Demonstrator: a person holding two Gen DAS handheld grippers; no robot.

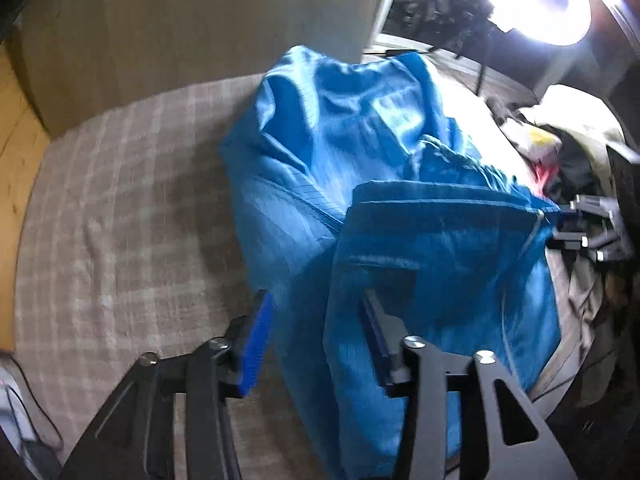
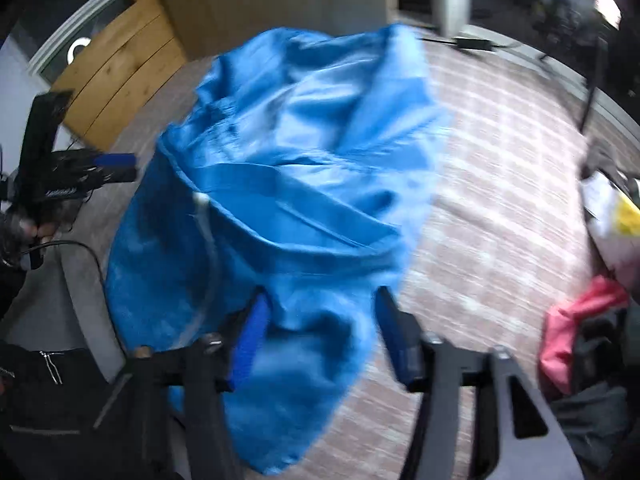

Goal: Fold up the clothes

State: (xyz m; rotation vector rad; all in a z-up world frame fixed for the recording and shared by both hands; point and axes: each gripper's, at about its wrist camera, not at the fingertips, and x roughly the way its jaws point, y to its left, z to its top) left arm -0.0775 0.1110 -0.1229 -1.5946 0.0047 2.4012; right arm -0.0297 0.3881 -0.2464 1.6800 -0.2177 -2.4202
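Left gripper (image 1: 316,340): nearest the left wrist camera; its blue-padded fingers (image 1: 256,344) stand spread apart, released, with a fold of blue cloth lying between them but not pinched.
Right gripper (image 2: 320,336): nearest the right wrist camera; fingers (image 2: 250,340) likewise spread wide and released, blue cloth bunched in the gap between them.
Blue garment (image 1: 360,160): a shiny blue piece of clothing, crumpled in a heap on the checked cover, reaching from both grippers towards the far wall; a seam band crosses its middle.
Checked cover (image 2: 500,160): grey and white plaid cloth spread over the surface under the garment; bare to the left in the left view, bare to the right in the right view.
Clothes pile (image 2: 572,336): at the right edge, a pink piece, dark pieces and something white with yellow, apart from the blue garment.
Hand (image 2: 24,228): at the left edge of the right view, gripping the handle of the left gripper.
Sharpness: both views are blurred.
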